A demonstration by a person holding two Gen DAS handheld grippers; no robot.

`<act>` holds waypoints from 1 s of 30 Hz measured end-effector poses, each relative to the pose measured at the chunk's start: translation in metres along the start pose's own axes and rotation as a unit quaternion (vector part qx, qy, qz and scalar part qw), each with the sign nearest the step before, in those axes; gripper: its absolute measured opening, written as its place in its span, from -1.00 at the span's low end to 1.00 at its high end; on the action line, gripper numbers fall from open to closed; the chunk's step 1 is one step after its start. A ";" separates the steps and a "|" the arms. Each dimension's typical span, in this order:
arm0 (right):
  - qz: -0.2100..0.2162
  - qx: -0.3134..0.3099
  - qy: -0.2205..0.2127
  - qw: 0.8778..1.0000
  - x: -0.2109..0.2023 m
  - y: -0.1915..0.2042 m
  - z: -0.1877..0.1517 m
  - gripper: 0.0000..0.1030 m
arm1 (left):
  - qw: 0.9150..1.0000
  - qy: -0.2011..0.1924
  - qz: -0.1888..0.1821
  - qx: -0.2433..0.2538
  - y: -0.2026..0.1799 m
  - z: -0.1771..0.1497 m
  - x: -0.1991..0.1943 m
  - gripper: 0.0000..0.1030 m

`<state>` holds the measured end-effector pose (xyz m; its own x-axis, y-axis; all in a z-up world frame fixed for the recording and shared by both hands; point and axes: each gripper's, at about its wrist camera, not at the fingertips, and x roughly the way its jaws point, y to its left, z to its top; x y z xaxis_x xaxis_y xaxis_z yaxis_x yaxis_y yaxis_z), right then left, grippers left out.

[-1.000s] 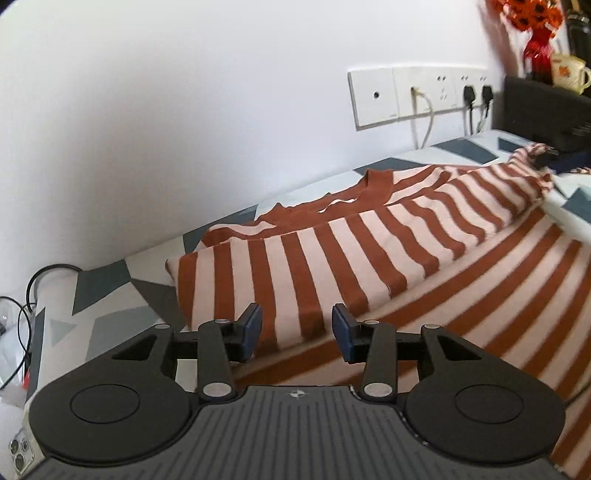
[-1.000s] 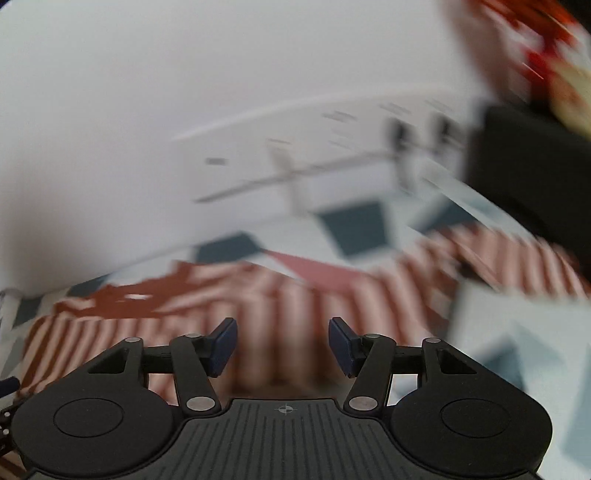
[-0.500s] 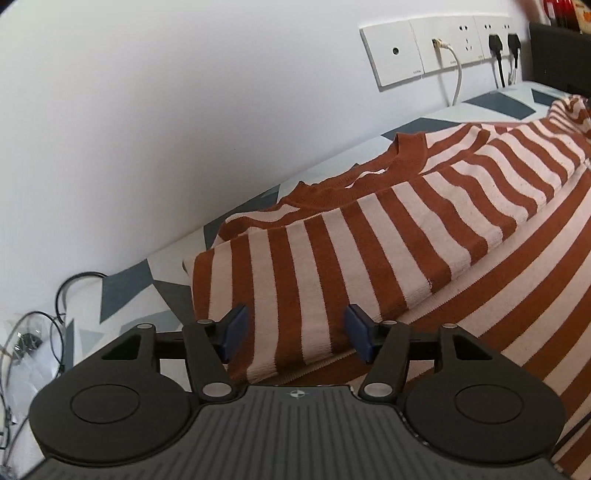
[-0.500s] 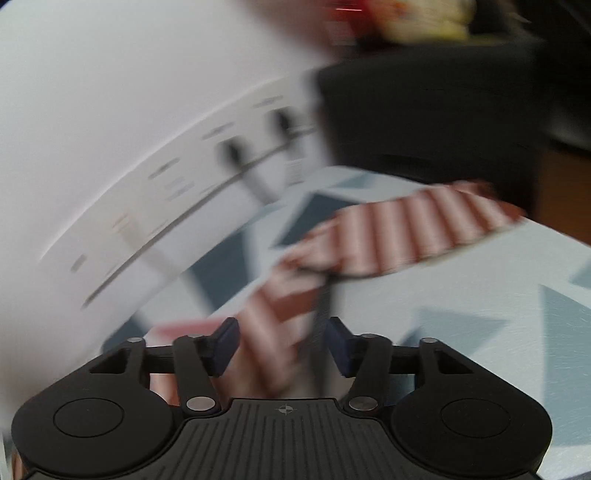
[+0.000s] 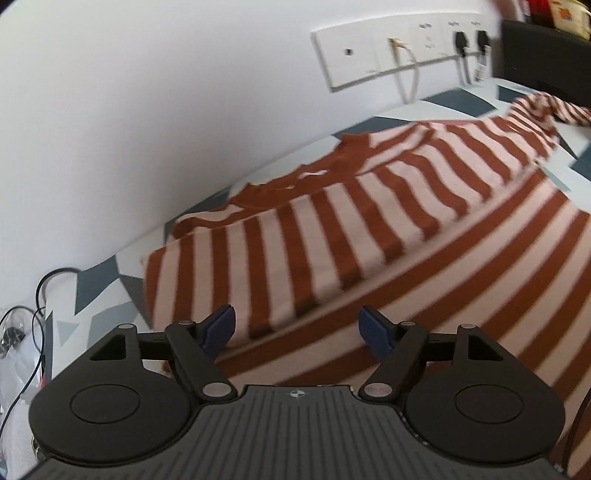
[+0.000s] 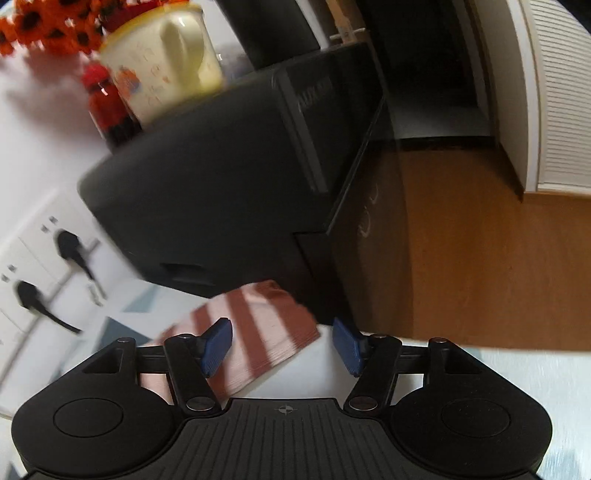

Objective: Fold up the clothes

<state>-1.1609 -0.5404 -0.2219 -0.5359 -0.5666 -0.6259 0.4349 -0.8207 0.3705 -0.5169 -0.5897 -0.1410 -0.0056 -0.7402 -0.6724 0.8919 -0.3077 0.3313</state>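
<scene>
Left wrist view: left gripper [image 5: 297, 326] jaws spread above striped sweater [image 5: 369, 229]; right gripper [image 6: 282, 345] likewise; no legible writing.

Right tongs [image 6: 282, 345] wide open with nothing in them, striped sleeve end [image 6: 255, 332] lying just past the blue tips, big black box [image 6: 221, 184] behind, cream mug [image 6: 162, 62] on top, orange flowers [image 6: 44, 26], brown floor [image 6: 480, 258]

Striped sweater [image 5: 369, 236] cut off at rt edge, blurred.

Rust-and-pink striped sweater [image 5: 369, 229]
</scene>
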 end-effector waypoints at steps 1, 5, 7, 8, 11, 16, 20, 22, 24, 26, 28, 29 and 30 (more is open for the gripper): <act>-0.005 -0.020 0.000 1.000 0.004 0.004 0.000 0.10 | 1.000 0.000 -0.002 0.007 -0.003 0.000 0.000 0.47; -0.024 -0.104 0.007 0.994 0.017 0.025 -0.006 -0.12 | 1.000 -0.004 0.000 0.022 -0.010 -0.001 -0.002 0.51; -0.015 -0.115 0.002 0.993 0.015 0.028 -0.009 -0.74 | 1.000 -0.002 -0.001 0.019 -0.009 0.000 -0.001 0.53; 0.004 -0.104 0.008 0.995 0.012 0.026 -0.009 -0.84 | 1.000 0.000 -0.001 0.016 -0.008 0.000 0.000 0.56; 0.049 -0.063 -0.016 0.997 -0.009 0.018 0.000 -0.85 | 1.000 0.000 -0.003 0.008 -0.007 0.000 0.000 0.57; 0.048 -0.058 -0.185 0.980 -0.078 0.015 0.043 -0.85 | 1.000 -0.004 -0.026 -0.004 -0.006 0.000 0.001 0.64; 0.052 -0.081 -0.212 0.972 -0.095 0.019 0.061 -0.85 | 0.999 -0.005 -0.042 -0.017 -0.005 0.000 0.003 0.71; 0.050 -0.088 -0.195 0.976 -0.096 0.021 0.060 -0.85 | 0.999 -0.006 -0.045 -0.014 -0.004 0.000 0.003 0.71; 0.057 -0.070 -0.161 0.983 -0.098 0.023 0.057 -0.85 | 0.999 -0.008 -0.048 -0.009 -0.003 -0.001 0.003 0.71; 0.082 -0.044 -0.132 0.987 -0.105 0.027 0.053 -0.85 | 0.999 -0.011 -0.050 -0.015 0.003 -0.003 0.000 0.71; 0.128 -0.064 -0.111 0.983 -0.118 0.047 0.044 -0.85 | 0.998 -0.014 -0.053 -0.022 0.009 -0.005 -0.002 0.71; 0.155 -0.079 -0.101 0.980 -0.126 0.060 0.039 -0.85 | 0.998 -0.015 -0.051 -0.027 0.012 -0.007 -0.004 0.71; 0.182 -0.095 -0.090 0.975 -0.134 0.072 0.033 -0.85 | 0.998 -0.017 -0.050 -0.033 0.016 -0.009 -0.006 0.71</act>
<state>-1.0815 -0.5260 -0.0886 -0.4314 -0.8357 -0.3399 0.7367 -0.5437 0.4020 -0.4979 -0.5849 -0.1379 -0.1102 -0.7284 -0.6762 0.9139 -0.3416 0.2191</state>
